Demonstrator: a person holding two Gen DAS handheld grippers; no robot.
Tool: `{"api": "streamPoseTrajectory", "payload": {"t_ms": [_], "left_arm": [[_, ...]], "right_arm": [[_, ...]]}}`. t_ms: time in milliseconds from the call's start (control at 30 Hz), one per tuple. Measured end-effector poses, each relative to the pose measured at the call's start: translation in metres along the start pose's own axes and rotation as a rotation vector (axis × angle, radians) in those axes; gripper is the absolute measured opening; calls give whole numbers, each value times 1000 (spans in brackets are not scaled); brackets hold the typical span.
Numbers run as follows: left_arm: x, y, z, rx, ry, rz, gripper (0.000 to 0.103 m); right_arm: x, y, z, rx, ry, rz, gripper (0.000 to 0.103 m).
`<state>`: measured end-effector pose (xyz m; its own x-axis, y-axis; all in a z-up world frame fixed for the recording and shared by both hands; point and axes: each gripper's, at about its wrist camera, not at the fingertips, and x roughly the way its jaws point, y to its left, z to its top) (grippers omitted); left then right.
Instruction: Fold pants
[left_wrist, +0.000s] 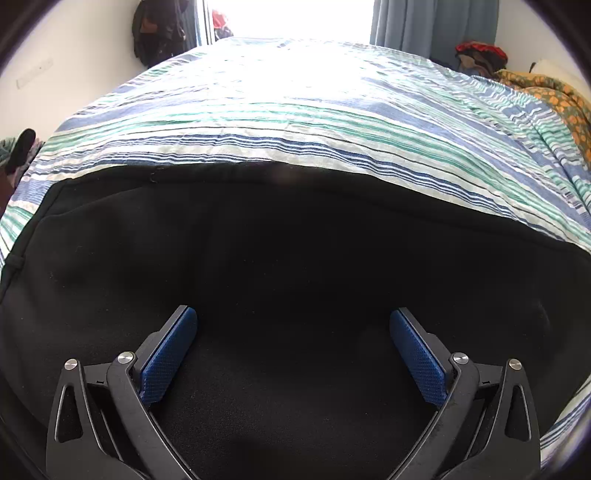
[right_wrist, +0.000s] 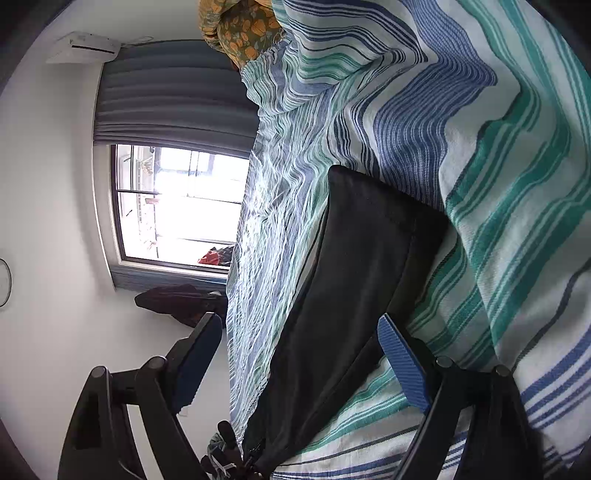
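Black pants (left_wrist: 280, 258) lie flat on a striped bedspread (left_wrist: 295, 122). In the left wrist view they fill the lower half, with their far edge straight across the bed. My left gripper (left_wrist: 293, 317) hovers over the pants, open and empty, blue pads (left_wrist: 168, 358) wide apart. In the right wrist view, rolled sideways, the pants (right_wrist: 343, 306) show as a dark panel on the bedspread (right_wrist: 480, 147). My right gripper (right_wrist: 301, 325) is open and empty, its jaws either side of the pants' edge, one finger (right_wrist: 404, 365) against the bedspread.
An orange floral blanket (left_wrist: 554, 99) lies at the bed's far right corner. Dark clothes (left_wrist: 159, 29) hang on the wall at the far left. A bright window (right_wrist: 177, 203) with grey curtains stands beyond the bed. Clothes are piled at the right (left_wrist: 480, 55).
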<state>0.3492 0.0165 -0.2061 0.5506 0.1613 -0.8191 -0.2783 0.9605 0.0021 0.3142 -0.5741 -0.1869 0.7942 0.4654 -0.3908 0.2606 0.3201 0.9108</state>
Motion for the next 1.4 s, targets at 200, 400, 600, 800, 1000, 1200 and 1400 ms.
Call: {"api": "streamPoseTrajectory", "payload": {"t_ms": [200,400,600,800,1000,1200,1400], "left_arm": [[0,0,2,3,0,4,102],[1,-2,2,5,-1,9,102],[1,-2,2,5,-1,8,102],[0,-1,1,-2,-12,-4,102],[1,-2,1,-1,-11,-1,102],[1,-3,1,2,-9,3,102],[2,-7,5,19,27,26,102]], "right_arm": [[6,7,11,-64,-79,-195,87],[35,24,-3,-254,-146,-358,102],[33,20,-2,-267,-162,-233,75],[22,15,-6,-284,-213,-286,9],[19,94,-34,-612,-100,15,7],[-22,160,-162,-1218,374,53,7],[-83,77,-132,-1280,397,-671,42]]}}
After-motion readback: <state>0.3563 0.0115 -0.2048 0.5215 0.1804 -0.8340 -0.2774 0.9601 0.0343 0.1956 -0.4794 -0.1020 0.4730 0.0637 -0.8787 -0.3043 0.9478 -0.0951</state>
